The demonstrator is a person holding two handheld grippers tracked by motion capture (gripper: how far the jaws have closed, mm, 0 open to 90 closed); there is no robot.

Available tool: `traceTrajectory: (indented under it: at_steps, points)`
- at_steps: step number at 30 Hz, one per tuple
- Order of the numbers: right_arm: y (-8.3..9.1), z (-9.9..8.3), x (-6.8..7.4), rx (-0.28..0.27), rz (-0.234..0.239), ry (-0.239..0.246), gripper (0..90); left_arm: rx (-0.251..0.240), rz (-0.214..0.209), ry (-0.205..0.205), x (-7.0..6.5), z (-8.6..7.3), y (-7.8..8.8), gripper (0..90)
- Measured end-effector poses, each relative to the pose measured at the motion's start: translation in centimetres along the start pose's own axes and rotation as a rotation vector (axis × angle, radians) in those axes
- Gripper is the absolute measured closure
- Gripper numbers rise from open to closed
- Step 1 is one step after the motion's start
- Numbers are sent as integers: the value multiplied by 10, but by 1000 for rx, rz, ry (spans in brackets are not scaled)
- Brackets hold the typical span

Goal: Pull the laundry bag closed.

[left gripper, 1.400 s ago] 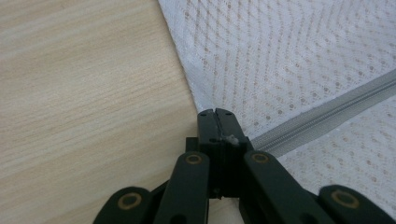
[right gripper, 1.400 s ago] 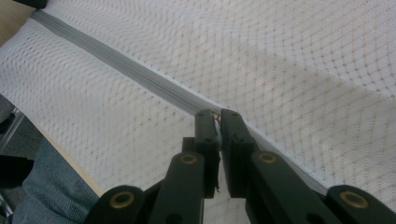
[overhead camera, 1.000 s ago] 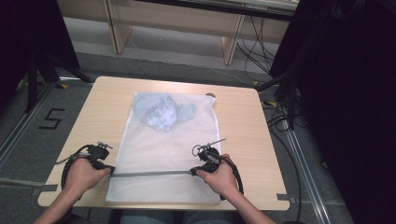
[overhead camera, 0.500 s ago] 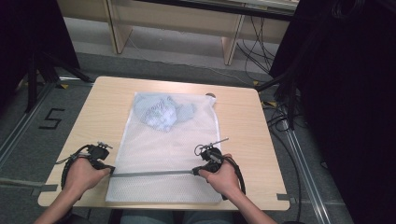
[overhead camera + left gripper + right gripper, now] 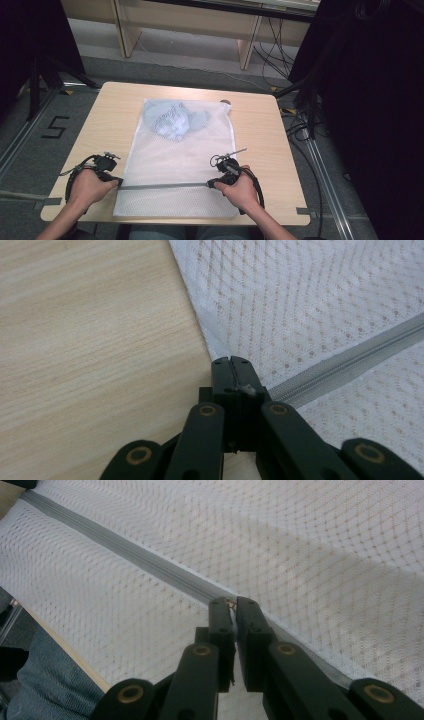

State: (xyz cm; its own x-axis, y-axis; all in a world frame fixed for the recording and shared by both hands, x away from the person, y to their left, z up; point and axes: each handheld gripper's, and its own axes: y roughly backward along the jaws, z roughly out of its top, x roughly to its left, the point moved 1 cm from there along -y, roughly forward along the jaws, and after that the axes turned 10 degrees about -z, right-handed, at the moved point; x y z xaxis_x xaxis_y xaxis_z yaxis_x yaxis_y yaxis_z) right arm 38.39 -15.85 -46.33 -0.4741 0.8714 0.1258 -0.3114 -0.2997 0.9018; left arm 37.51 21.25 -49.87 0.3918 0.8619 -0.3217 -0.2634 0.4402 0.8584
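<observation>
Mesh bag flat on table, blue cloth inside at far end; left gripper pinches zip end; right gripper nips the slider; zip likely part-run, right stretch apparently left.

A pale wooden counter carries a white mesh zip bag lying flat, blue cloth bundled inside it.

white mesh bag, grey zipper, black jaws
</observation>
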Motion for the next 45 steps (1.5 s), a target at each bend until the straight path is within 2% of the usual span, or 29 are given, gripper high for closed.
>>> traceTrajectory:
  at_steps: [1, 3, 5, 6, 7, 8, 11, 18, 19, 20, 21, 25, 26, 27, 28, 35, 38, 39, 42, 44, 45]
  points:
    - [1, 0, 1, 20, 5, -28, 870, 0, 0, 0, 0, 0, 0, 900]
    - [2, -1, 1, 19, 14, -29, 870, 1, 0, -1, 0, 0, 0, 900]
    - [1, -1, -2, -7, 8, 3, 870, 0, 0, 1, 0, 0, 0, 900]
    - [2, -1, -2, -14, -1, -4, 870, 1, 0, 0, 0, 0, 0, 900]
    - [3, -1, -3, -7, 14, -4, 870, 1, 0, 0, 0, 0, 0, 900]
    - [2, -1, -4, -8, -1, -1, 870, 1, 1, 0, 0, 0, 0, 900]
    - [3, -2, -4, 1, -5, -17, 870, 1, 1, 0, 0, 0, 0, 900]
    - [3, -3, -7, 1, 11, -12, 870, -1, 1, 1, 0, 0, 0, 900]
    - [4, -3, -7, 10, -15, -26, 870, 0, 2, 0, 0, 0, 0, 900]
    - [3, -3, -7, -1, 7, -11, 870, 0, 2, -1, 0, 0, 0, 900]
    - [3, -3, -7, -1, 7, -11, 870, 1, 2, -1, 0, 0, 0, 900]
    - [3, -4, -6, 11, -10, -34, 870, -1, 2, 2, 0, 0, 0, 900]
    - [5, -4, -5, 23, 11, -49, 870, 1, 2, 1, 0, 0, 0, 900]
    - [5, -4, -5, 23, 11, -49, 870, 1, 2, 1, 0, 0, 0, 900]
    - [3, -4, -9, -3, -3, -10, 870, 1, 2, 1, 0, 0, 0, 900]
    - [4, -4, -10, 2, 5, -15, 870, 0, 1, 1, 0, 0, 0, 900]
    - [3, -4, -9, 8, -10, -25, 870, 5, 3, 3, 0, 0, 0, 900]
    - [4, -5, -11, 7, -1, -3, 870, 1, 0, 2, 0, 0, 0, 900]
    - [4, -5, -12, 7, 2, -4, 870, 1, 2, 1, 0, 0, 0, 900]
    - [4, -5, -11, 9, 5, -25, 870, 1, 2, 2, 0, 0, 0, 899]
    - [4, -6, -12, 3, 11, -15, 870, 1, 1, 1, 0, 0, 0, 899]
